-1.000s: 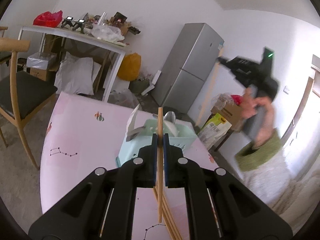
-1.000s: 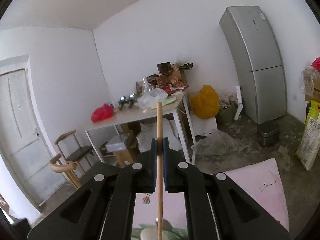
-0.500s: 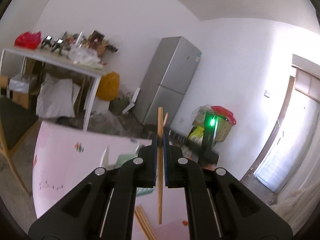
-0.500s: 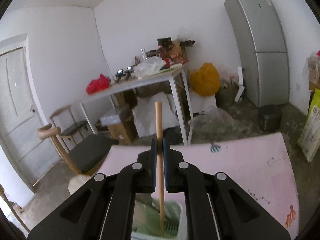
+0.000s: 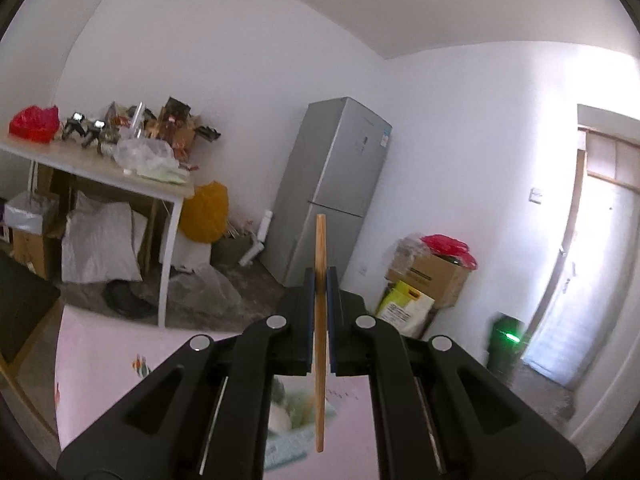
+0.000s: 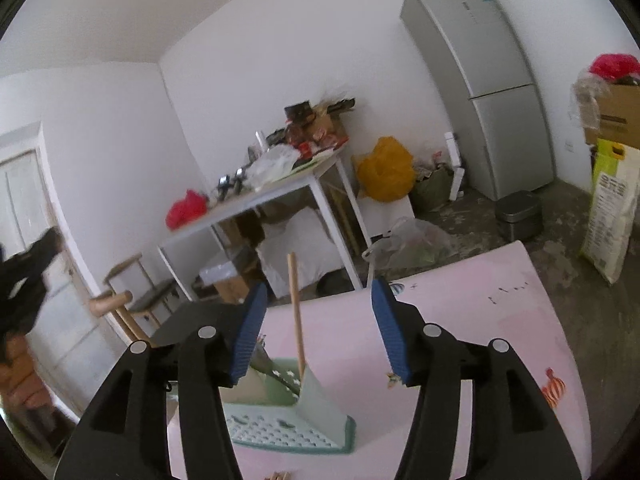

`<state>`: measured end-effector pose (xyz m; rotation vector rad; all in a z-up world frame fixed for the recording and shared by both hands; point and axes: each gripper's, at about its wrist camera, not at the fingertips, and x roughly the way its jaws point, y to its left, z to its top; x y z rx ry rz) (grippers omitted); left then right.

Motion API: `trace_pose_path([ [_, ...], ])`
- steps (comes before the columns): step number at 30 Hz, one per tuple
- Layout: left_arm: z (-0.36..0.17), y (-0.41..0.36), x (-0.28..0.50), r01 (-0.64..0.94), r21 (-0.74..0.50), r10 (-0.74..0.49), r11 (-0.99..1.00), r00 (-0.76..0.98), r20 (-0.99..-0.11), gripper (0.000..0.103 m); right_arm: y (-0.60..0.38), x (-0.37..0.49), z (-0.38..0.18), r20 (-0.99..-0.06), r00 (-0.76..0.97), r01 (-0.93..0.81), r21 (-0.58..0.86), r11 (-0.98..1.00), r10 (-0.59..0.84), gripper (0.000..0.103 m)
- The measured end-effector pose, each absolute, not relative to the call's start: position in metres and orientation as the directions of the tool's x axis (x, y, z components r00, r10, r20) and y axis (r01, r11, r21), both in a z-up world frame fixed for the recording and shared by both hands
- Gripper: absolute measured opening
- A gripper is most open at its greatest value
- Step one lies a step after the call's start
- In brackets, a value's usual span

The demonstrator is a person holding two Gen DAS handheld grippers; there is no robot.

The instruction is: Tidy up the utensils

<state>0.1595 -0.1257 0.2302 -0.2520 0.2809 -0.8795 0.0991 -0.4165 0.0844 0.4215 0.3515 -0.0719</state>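
Pink covers the desk (image 6: 460,320) under both your grippers, with a cluttered white table and a grey fridge (image 5: 332,188) against the wall beyond. Your right gripper (image 6: 316,332) has its blue fingers (image 6: 248,332) opening, and the chopstick (image 6: 297,316) between them touches neither pad: it stands almost upright with its lower end down in the green utensil basket (image 6: 320,408), so it reads as dropped where it belongs. Your left gripper (image 5: 320,320) has its fingers clamped together on a second chopstick (image 5: 320,336), held upright above the basket (image 5: 292,440), likely so it can slide in end-first the same way. More chopsticks (image 6: 278,475) lie at the desk's near edge, so the sorting looks unfinished
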Motion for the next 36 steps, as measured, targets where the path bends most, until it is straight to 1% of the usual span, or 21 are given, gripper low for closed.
trace_pose_path([
  [4,0.225,-0.158,0.18,0.7,-0.301,-0.756,0.647,0.641,-0.133,0.004,-0.421,0.074,0.074,-0.365,0.931,0.163,0.412,0.897,-0.002,0.055],
  [7,0.216,-0.178,0.191,0.694,-0.287,-0.746,0.661,0.649,-0.148,0.004,-0.425,0.064,0.063,-0.389,0.921,0.179,0.438,0.881,0.006,0.055],
  [10,0.199,-0.205,0.202,0.675,-0.232,-0.713,0.701,0.676,-0.187,0.004,-0.426,0.057,0.05,-0.417,0.909,0.198,0.456,0.868,0.011,0.055],
  [13,0.179,-0.22,0.209,0.652,-0.207,-0.684,0.729,0.693,-0.227,0.004,-0.427,0.05,0.04,-0.433,0.901,0.213,0.473,0.855,0.014,0.055],
  [18,0.155,-0.225,0.213,0.644,-0.243,-0.688,0.726,0.665,-0.29,0.004,-0.432,0.042,0.028,-0.455,0.89,0.237,0.494,0.836,0.017,0.055],
  [22,0.147,-0.216,0.206,0.643,-0.272,-0.698,0.716,0.645,-0.312,0.005,-0.432,0.04,0.024,-0.465,0.885,0.244,0.505,0.828,0.023,0.055],
  [24,0.146,-0.208,0.199,0.648,-0.274,-0.703,0.711,0.635,-0.321,0.011,-0.43,0.039,0.023,-0.47,0.882,0.244,0.506,0.827,0.027,0.055],
  [25,0.147,-0.205,0.196,0.648,-0.272,-0.702,0.711,0.634,-0.325,0.017,-0.428,0.038,0.023,-0.475,0.879,0.243,0.507,0.827,0.033,0.055],
  [26,0.147,-0.201,0.19,0.652,-0.272,-0.705,0.708,0.63,-0.325,0.022,-0.426,0.038,0.022,-0.48,0.876,0.243,0.507,0.827,0.037,0.055],
  [27,0.148,-0.197,0.186,0.655,-0.27,-0.708,0.705,0.627,-0.325,0.023,-0.423,0.037,0.021,-0.485,0.873,0.243,0.506,0.828,0.041,0.055],
  [29,0.151,-0.187,0.175,0.659,-0.259,-0.706,0.706,0.629,-0.325,0.03,-0.418,0.033,0.019,-0.492,0.869,0.24,0.505,0.829,0.048,0.055],
  [33,0.155,-0.163,0.149,0.663,-0.232,-0.699,0.711,0.635,-0.328,0.037,-0.407,0.027,0.016,-0.509,0.858,0.234,0.506,0.83,0.069,0.055],
  [36,0.151,-0.145,0.127,0.664,-0.207,-0.686,0.718,0.627,-0.369,0.039,-0.395,0.022,0.011,-0.531,0.842,0.226,0.508,0.831,0.096,0.055],
])
